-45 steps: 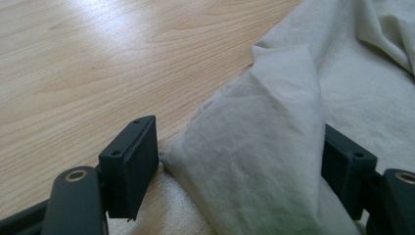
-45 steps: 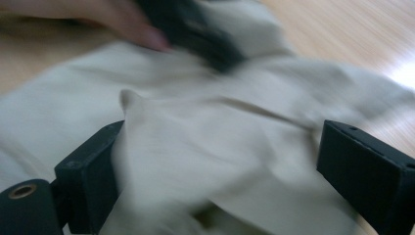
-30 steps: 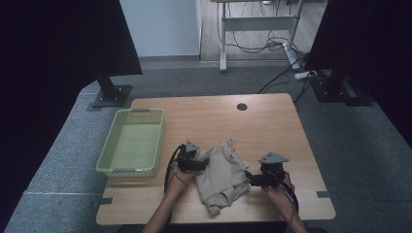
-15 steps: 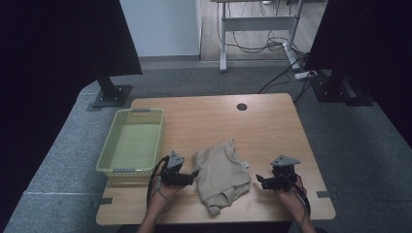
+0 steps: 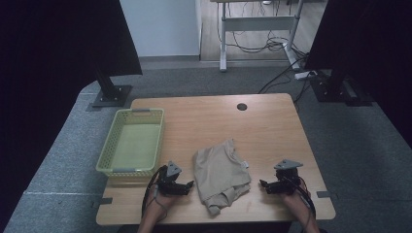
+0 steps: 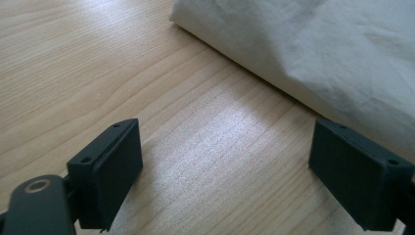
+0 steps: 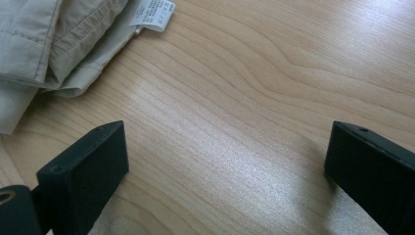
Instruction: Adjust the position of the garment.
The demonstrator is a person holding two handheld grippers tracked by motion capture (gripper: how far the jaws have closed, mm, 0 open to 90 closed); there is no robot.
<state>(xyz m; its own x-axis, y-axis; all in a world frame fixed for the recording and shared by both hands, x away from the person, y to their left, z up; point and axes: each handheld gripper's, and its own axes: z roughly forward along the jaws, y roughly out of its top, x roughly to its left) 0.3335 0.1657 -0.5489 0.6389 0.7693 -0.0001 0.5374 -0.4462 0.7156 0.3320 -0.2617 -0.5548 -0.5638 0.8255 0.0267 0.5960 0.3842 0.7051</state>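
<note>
A beige garment [image 5: 221,174] lies folded on the wooden table [image 5: 218,121] near its front edge. My left gripper [image 5: 190,185] rests just left of it, pointing at its left side. In the left gripper view the jaws [image 6: 225,171] stand open over bare wood and have just been opening, with the garment [image 6: 318,44] a short way ahead. My right gripper [image 5: 263,186] sits to the garment's right. Its jaws [image 7: 225,181] are also open, have just been opening, and hold nothing. The garment's hem [image 7: 58,34] and white label [image 7: 152,14] lie ahead at the upper left.
A yellow-green plastic basket [image 5: 145,110] stands on the table's left side, just behind my left gripper. A round cable hole [image 5: 242,106] is at the back of the table. Dark monitor stands flank the table on the floor.
Both grippers were at the garment's sides a second ago. They have drawn apart, left one to the left and right one to the right. The garment now lies free between them.
</note>
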